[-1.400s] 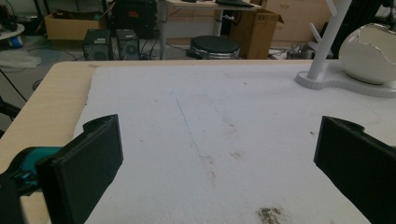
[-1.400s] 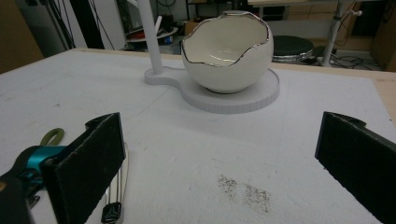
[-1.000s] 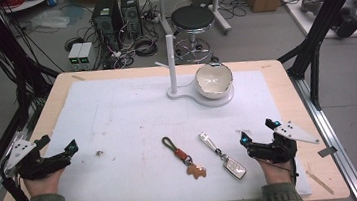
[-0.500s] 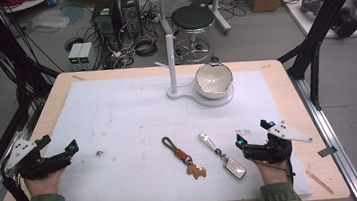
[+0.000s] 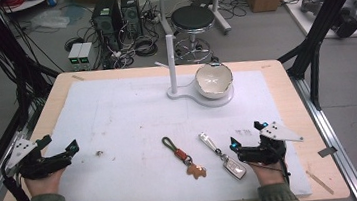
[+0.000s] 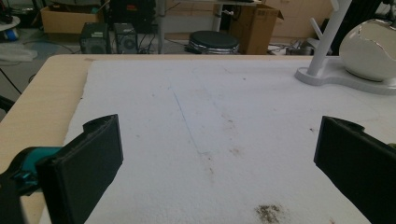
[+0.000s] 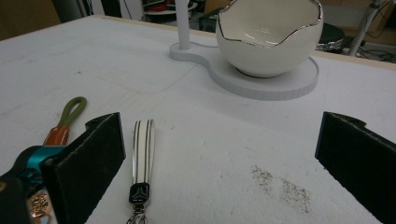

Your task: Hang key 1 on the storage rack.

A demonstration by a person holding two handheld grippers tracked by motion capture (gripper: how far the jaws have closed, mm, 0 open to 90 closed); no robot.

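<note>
Item one, nearest me: my right tongs (image 5: 236,148), jaws spread wide and holding nothing, have slid left along the near edge over the last second and now sit just beside the car key fob (image 5: 234,165); in the right gripper view its striped strap (image 7: 143,149) lies just inside the left jaw. I judge this shift to be the approach to a pick-up, grasp not yet made. Item two: my left tongs (image 5: 69,149), likewise wide apart and empty, unchanged in place at the near left of the tabletop (image 5: 291,93), well apart from the keys. Item three: a second keychain with green loop (image 5: 169,142), orange-brown tab and a small bear-shaped charm (image 5: 196,170), lying left of the fob, apart from it. Item four: the white mat (image 5: 132,110) covering most of the tabletop, scuffed, with a dark speck (image 5: 99,152) near my left tongs and a smudge of grit visible in each gripper view. Item five, farther: a white stand with upright post (image 5: 171,63) and, on its base, a cracked-egg-shaped white bowl (image 5: 214,79) with a silver rim, probably where the keys belong. Item six, beyond: floor with a black stool (image 5: 193,17), computer towers (image 5: 117,14), cables, cardboard boxes and black frame struts.
</note>
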